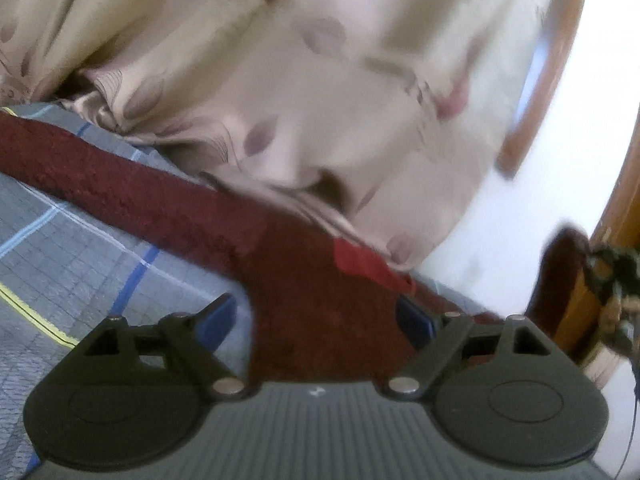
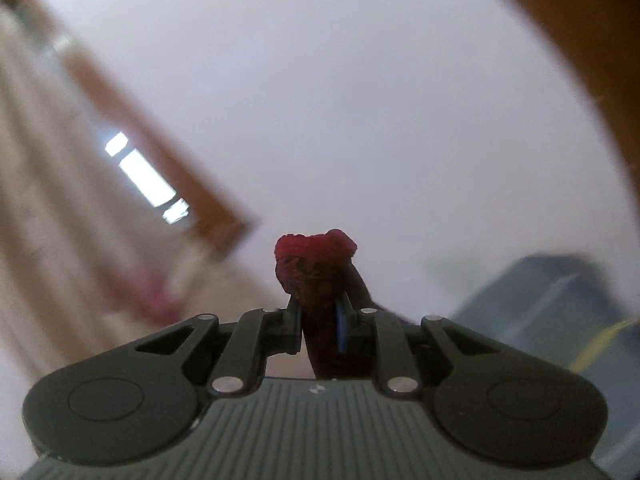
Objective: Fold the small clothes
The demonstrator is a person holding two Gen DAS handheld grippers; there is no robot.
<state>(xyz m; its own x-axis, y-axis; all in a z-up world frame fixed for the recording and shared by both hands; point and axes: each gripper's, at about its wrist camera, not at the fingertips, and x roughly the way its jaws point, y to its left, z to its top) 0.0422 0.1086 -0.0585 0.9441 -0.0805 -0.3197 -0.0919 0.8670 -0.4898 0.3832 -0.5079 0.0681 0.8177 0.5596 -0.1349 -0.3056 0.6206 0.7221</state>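
Note:
A dark red fuzzy garment lies across a grey checked sheet in the left wrist view, with a brighter red patch near its far edge. My left gripper is open just above it, and the cloth runs between the wide-spread blue pads without being pressed. At the right edge a blurred part of the same garment is lifted. In the right wrist view my right gripper is shut on a bunched end of the red garment, which sticks up past the fingertips against a white wall.
A beige flowered fabric hangs and bunches behind the garment. A wooden frame and a white wall are at the right. The right wrist view shows a blurred wooden frame and a corner of the grey sheet.

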